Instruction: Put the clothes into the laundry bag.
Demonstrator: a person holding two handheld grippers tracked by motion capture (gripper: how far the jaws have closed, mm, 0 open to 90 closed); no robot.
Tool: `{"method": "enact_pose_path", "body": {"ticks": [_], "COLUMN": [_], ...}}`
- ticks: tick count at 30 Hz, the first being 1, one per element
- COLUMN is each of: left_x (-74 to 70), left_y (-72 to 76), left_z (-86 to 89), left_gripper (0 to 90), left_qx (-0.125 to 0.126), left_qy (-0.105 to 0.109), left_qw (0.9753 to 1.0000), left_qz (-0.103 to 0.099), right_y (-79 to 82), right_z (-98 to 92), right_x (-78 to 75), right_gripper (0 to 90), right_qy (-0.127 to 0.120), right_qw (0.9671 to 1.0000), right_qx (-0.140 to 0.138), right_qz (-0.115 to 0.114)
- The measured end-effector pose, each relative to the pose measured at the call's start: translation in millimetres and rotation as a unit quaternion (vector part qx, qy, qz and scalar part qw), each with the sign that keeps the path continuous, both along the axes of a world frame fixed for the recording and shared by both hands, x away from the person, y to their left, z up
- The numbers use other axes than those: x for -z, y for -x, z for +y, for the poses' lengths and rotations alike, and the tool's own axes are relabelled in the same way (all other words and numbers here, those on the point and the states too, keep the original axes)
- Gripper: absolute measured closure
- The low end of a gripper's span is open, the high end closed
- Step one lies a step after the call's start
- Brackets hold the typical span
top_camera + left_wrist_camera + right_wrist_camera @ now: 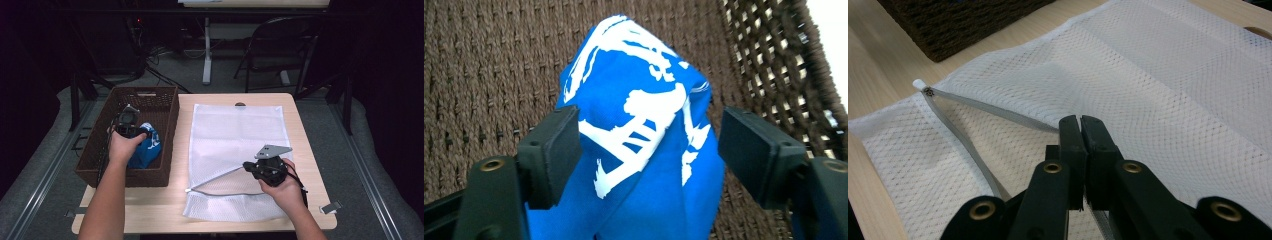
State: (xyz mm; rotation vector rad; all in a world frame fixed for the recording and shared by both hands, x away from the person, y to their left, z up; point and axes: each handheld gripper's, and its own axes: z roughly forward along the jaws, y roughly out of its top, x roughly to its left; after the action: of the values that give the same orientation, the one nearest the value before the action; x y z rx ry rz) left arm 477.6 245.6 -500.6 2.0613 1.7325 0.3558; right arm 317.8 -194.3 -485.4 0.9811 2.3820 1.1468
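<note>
Currently the brown wicker basket at the bench's left edge holds a blue printed cloth, bunched between the left gripper's spread jaws, which flank it unclamped. Right gripper is clamped on the upper edge of the white mesh laundry bag beside its open zipper, near the bench's front edge.

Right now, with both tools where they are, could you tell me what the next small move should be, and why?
Probably close the left tool on the blue-and-white printed cloth in the brown wicker basket: its jaws stand open on either side of it, while the right tool, jaws shut, seems to pinch the white mesh zip bag's open edge.
</note>
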Motion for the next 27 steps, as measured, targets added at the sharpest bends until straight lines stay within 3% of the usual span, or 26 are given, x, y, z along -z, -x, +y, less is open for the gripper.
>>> {"method": "enact_pose_path", "body": {"ticks": [7, 10, 17, 24, 27], "left_x": [8.7, 13.6, 19.5, 25.2, 27.3], "left_y": [-4.8, -7.4, -10.6, -13.4, -14.0], "left_z": [-4.8, -6.3, -6.1, -7.2, -4.0], "left_gripper": [19.7, 17.1, 15.7, 14.6, 14.9], "left_qx": [-0.004, -0.003, -0.005, -0.005, -0.013], "left_qy": [-0.012, -0.014, -0.029, -0.047, -0.069], "left_qw": [0.9998, 0.9993, 0.9984, 0.9965, 0.9949], "left_qz": [0.018, 0.036, 0.047, 0.068, 0.073], "right_y": [-0.2, -0.4, -0.6, -0.6, -0.4], "right_z": [-0.3, -0.7, -0.5, -0.5, -0.7], "right_x": [-0.2, -0.3, 0.0, -0.4, -0.6], "right_gripper": [88.3, 88.2, 88.2, 88.2, 88.2], "right_qy": [0.0, -0.001, -0.002, -0.003, -0.004], "right_qw": [1.0, 1.0, 1.0, 1.0, 1.0], "right_qx": [-0.001, -0.002, -0.003, -0.003, -0.003], "right_qz": [-0.002, -0.002, -0.001, -0.002, -0.002]}}
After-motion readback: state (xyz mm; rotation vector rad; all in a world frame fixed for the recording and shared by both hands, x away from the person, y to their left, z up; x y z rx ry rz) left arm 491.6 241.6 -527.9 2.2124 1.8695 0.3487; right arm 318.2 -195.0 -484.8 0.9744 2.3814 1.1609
